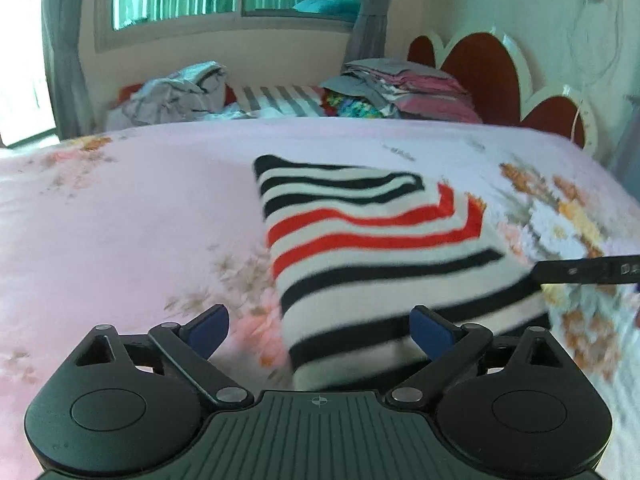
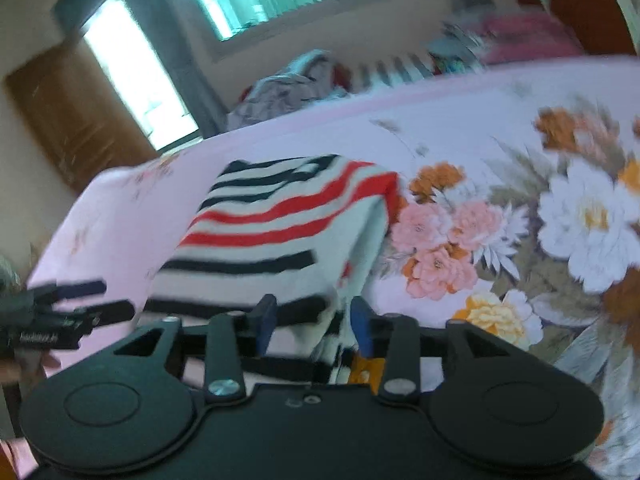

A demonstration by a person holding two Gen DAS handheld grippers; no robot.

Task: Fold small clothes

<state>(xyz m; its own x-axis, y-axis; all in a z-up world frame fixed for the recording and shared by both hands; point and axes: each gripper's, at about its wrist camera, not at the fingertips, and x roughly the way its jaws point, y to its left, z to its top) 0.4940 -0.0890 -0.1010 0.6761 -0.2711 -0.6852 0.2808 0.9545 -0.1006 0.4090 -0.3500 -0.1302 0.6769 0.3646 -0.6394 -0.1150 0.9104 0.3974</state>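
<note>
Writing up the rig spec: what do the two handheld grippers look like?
Both match. The left gripper has a matte black body with two round discs, a ribbed centre panel bearing a small crosshair mark, silver pivot screws and blue finger pads. The right gripper looks the same, without visible ribs. No cables or sleeves show.

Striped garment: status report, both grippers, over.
Left gripper open at the striped garment near edge. Right gripper open, fabric between jaws. Nothing obstructing.
</note>
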